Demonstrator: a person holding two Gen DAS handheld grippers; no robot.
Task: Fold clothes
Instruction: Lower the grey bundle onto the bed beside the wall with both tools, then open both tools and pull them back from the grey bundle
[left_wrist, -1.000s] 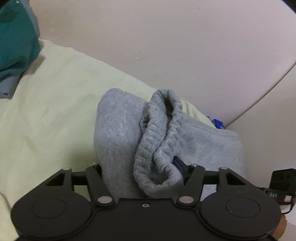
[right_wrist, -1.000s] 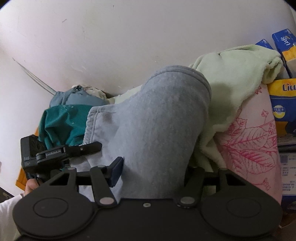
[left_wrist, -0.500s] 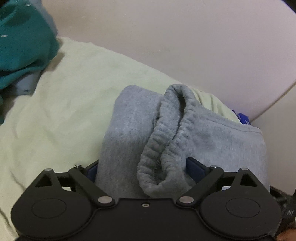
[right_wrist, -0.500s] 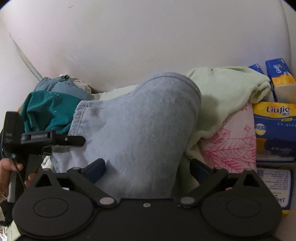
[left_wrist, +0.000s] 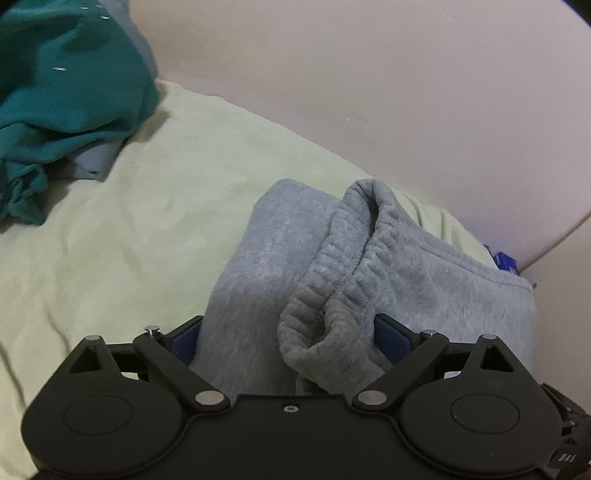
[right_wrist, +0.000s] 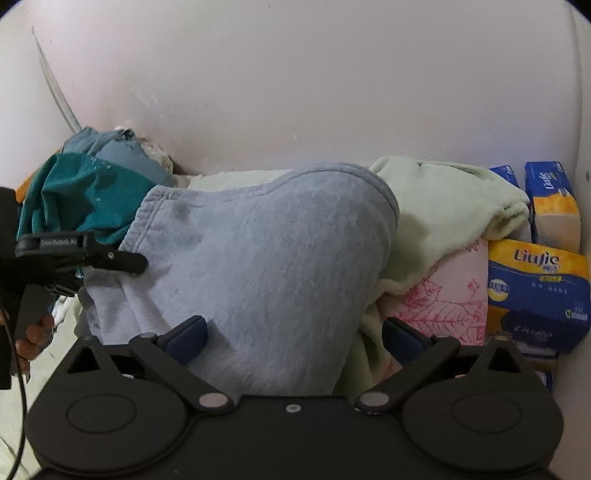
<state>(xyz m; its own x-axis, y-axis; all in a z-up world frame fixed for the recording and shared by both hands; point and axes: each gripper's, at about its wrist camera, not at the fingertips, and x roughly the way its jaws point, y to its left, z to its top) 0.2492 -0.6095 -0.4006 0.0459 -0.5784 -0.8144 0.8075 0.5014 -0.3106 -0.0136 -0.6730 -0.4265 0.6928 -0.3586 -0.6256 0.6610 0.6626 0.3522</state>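
A grey sweat garment (left_wrist: 369, 266) with a ribbed waistband lies folded on a pale green blanket (left_wrist: 147, 221). My left gripper (left_wrist: 291, 339) is open, its blue pads on either side of the garment's near end. In the right wrist view the same grey garment (right_wrist: 266, 266) lies in a thick bundle; my right gripper (right_wrist: 295, 336) is open with the cloth between its spread fingers. The left gripper (right_wrist: 81, 254) shows there at the garment's left edge.
A teal garment (left_wrist: 62, 85) and a grey-blue one are heaped at the back left against the white wall. On the right are a pink floral cover (right_wrist: 454, 295) and several tissue packs (right_wrist: 535, 288). The green blanket (right_wrist: 443, 206) bunches up beside them.
Both grippers have opened wide and let go of the grey garment, which now rests on the blanket. Both have drawn back slightly.
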